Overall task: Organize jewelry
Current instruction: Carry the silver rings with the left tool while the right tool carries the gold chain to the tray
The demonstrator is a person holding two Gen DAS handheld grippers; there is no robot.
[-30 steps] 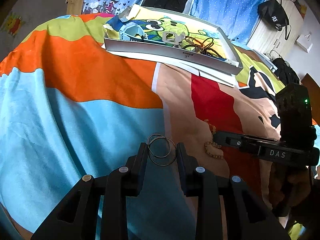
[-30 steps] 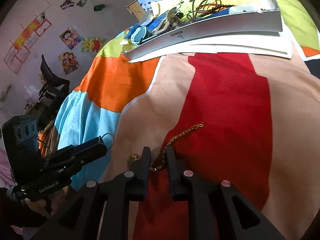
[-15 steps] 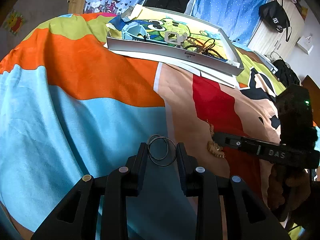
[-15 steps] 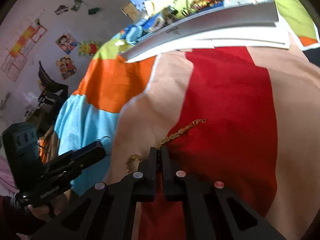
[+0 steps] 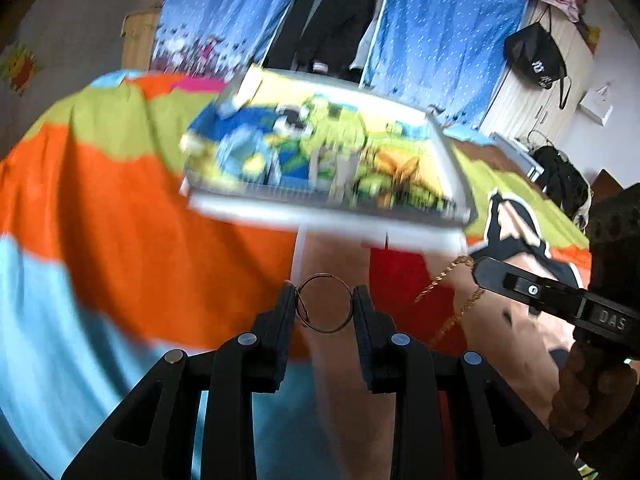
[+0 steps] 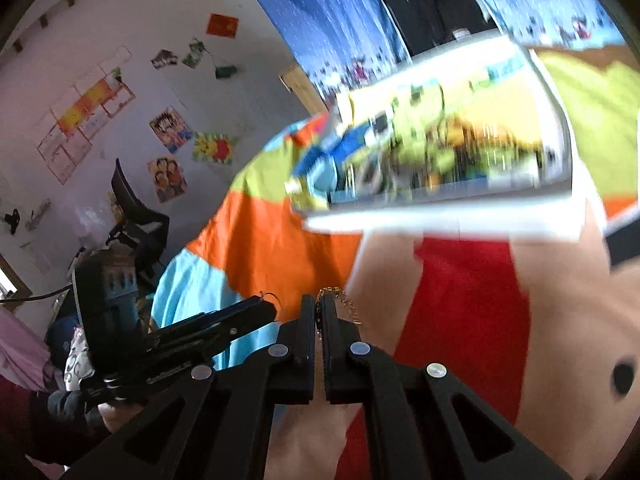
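Observation:
My left gripper (image 5: 324, 300) is shut on thin metal hoop rings (image 5: 325, 303), held between its pads above the bedspread. My right gripper (image 6: 319, 308) is shut on a gold chain (image 6: 345, 303) that hangs off its tips; in the left wrist view the chain (image 5: 452, 292) dangles from the right gripper (image 5: 478, 268). The left gripper shows in the right wrist view (image 6: 266, 308) with the rings at its tip. A shallow white tray (image 5: 448, 148) with a cartoon lining holds blurred jewelry ahead of both grippers; it also shows in the right wrist view (image 6: 554, 120).
The colourful bedspread (image 5: 120, 208) covers the whole bed. Blue curtains (image 5: 440, 32) and dark hanging clothes are behind the tray. A white cabinet with a black bag (image 5: 536, 56) stands at the right. A black chair (image 6: 136, 208) stands by the postered wall.
Both grippers have lifted off the bedspread, carrying the rings and the chain, and moved toward the tray. The right gripper closed on the chain. The views are now motion-blurred.

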